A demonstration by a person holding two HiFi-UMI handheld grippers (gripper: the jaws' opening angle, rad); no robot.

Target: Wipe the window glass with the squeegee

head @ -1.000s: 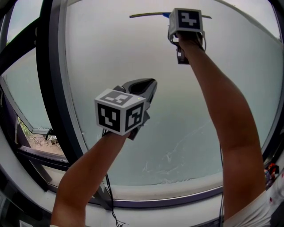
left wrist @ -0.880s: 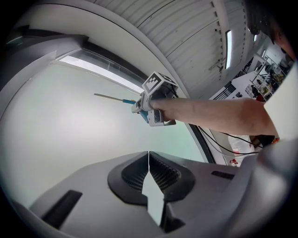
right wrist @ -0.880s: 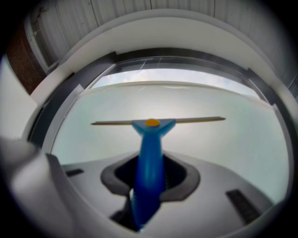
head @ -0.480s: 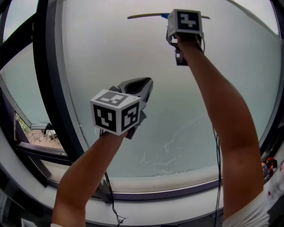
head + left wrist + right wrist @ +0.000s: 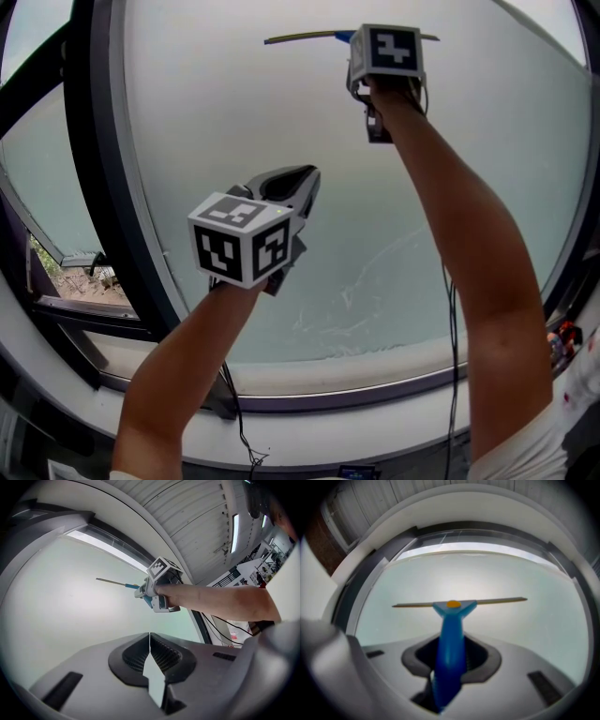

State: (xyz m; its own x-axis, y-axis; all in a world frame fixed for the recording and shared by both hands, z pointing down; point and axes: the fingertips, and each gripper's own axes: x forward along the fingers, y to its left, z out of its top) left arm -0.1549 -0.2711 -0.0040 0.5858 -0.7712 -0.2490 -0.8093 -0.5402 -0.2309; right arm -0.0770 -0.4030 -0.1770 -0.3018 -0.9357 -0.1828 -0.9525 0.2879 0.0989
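Note:
The squeegee has a blue handle (image 5: 450, 641) and a long thin blade (image 5: 459, 603) with an orange dot at the joint. My right gripper (image 5: 449, 660) is shut on the handle. It holds the blade (image 5: 305, 37) level against the upper part of the window glass (image 5: 225, 122), at arm's length. In the head view the marker cube hides most of the right gripper (image 5: 375, 56). My left gripper (image 5: 298, 183) hovers lower and to the left in front of the glass. Its jaws are shut with nothing between them (image 5: 150, 637).
Wet streaks (image 5: 342, 305) mark the lower glass. A dark frame post (image 5: 103, 159) bounds the pane on the left, and a white sill (image 5: 309, 370) runs below it. A side window (image 5: 56, 262) stands ajar at the left. Cables (image 5: 234, 422) hang below.
The blade sits slightly lower in the head view, and the sill and wet streaks have risen, so the camera has shifted. The left gripper has drifted a little left. Neither grip has changed.

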